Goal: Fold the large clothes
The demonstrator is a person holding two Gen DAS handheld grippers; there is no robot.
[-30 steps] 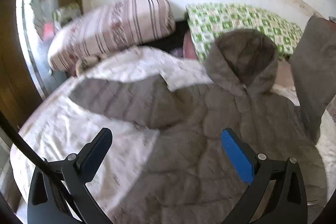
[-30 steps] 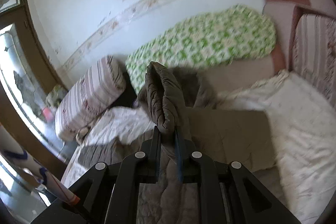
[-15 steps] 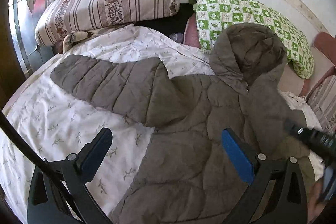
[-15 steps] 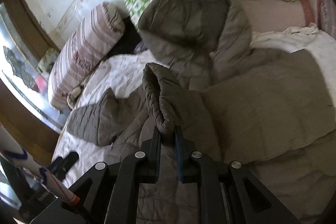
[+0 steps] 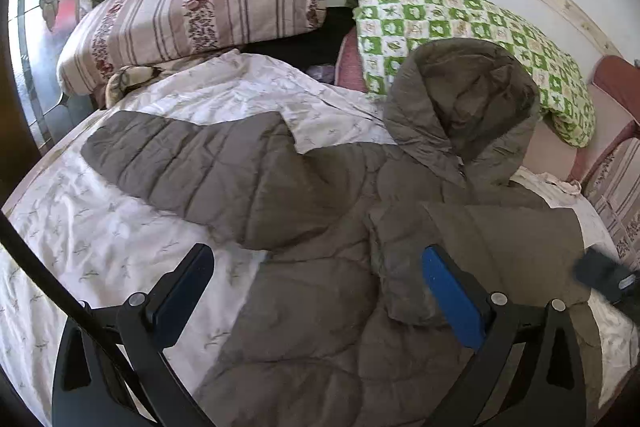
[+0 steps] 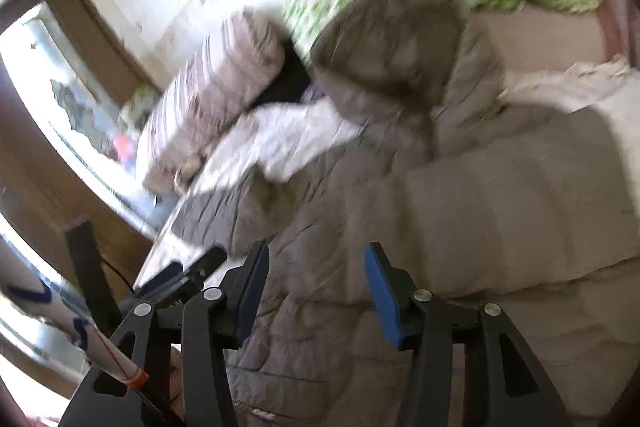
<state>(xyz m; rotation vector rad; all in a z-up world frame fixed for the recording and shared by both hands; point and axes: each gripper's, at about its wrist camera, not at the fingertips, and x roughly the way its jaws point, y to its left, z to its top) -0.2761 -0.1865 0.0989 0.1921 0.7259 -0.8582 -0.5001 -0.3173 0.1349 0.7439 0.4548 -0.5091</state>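
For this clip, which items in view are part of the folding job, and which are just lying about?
Part of the job:
- grey hooded jacket
- left gripper, open
- right gripper, open

Lying about:
- striped pillow
- green checked pillow
- white floral bedsheet

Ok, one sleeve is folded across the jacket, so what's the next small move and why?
Probably bring the left gripper to the outstretched sleeve and grip its cuff: that sleeve lies flat on the bedsheet, unfolded, while the other sleeve already lies across the jacket, and both grippers are open.
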